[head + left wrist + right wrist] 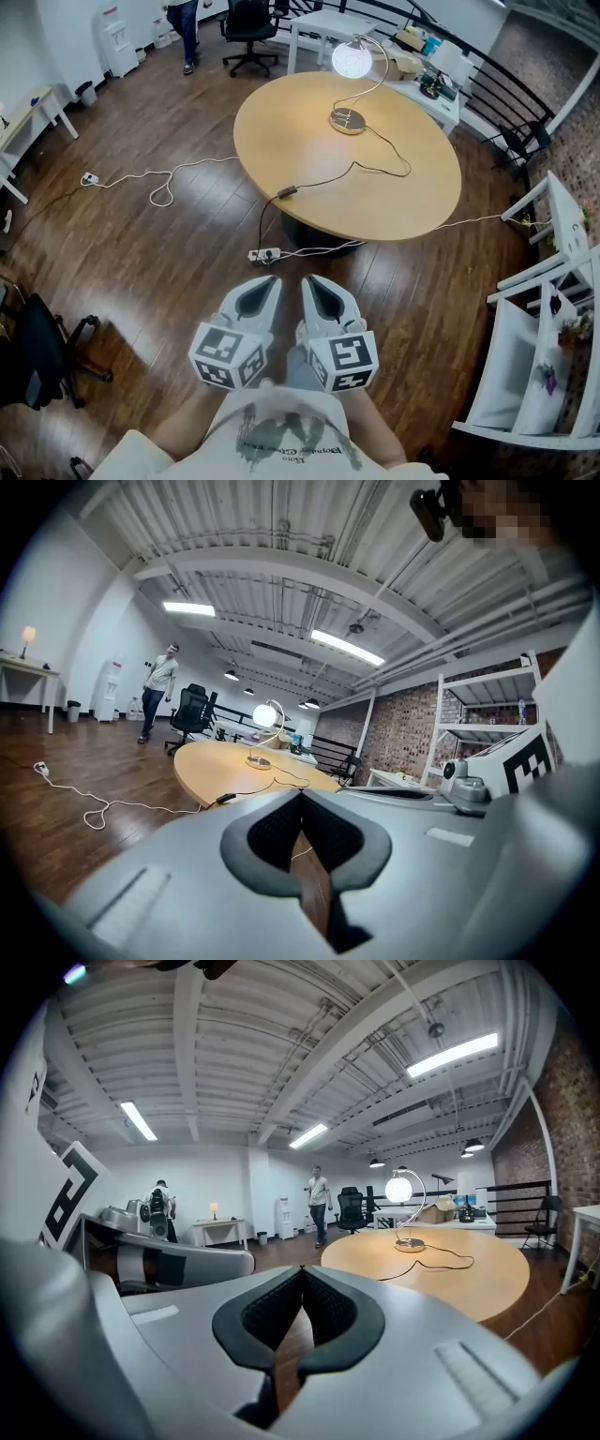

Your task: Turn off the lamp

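The lamp's round globe (352, 59) glows white on a curved metal stem above its round base (348, 120), at the far side of the round wooden table (394, 202). Its black cord runs to an inline switch (287, 191) near the table's near edge. Both grippers are held close to my body, well short of the table: the left gripper (255, 298) and the right gripper (323, 298) sit side by side, each shut and empty. The lit lamp (265, 714) shows far off in the left gripper view, and the lamp (399, 1189) likewise in the right gripper view.
A power strip (263, 254) and a white cable (159, 183) lie on the wooden floor before the table. A white shelf unit (544, 309) stands at the right and a black chair (37, 356) at the left. A person (187, 28) walks at the back by an office chair (248, 28).
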### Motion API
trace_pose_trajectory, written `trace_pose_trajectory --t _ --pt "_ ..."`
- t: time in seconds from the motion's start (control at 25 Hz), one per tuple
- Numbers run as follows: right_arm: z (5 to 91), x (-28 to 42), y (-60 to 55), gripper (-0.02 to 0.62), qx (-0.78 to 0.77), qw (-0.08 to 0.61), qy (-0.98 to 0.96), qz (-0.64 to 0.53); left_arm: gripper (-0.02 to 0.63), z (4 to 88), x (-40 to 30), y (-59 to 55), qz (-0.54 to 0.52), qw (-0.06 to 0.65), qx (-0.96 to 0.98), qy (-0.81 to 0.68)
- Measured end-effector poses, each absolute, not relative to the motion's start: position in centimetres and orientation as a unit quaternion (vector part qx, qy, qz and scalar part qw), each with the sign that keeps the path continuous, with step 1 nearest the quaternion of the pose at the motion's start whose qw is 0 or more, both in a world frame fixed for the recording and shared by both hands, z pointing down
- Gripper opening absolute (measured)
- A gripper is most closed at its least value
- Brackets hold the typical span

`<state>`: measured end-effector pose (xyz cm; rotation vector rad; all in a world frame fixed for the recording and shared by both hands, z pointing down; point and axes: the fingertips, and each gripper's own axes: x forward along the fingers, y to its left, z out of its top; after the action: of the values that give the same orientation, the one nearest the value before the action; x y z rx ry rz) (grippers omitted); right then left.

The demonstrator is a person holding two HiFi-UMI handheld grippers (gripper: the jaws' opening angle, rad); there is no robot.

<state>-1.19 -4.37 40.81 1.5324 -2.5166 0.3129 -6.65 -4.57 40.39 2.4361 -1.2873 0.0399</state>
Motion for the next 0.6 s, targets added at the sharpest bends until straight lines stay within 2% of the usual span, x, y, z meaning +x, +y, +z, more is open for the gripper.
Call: trace_pose_trajectory --t 0.6 --pt "41.6 0.6 -18.0 0.001 0.444 0.105 -0.882 0.120 0.000 41.2 -4.9 -17.3 0.023 0.206 0.824 -0.528"
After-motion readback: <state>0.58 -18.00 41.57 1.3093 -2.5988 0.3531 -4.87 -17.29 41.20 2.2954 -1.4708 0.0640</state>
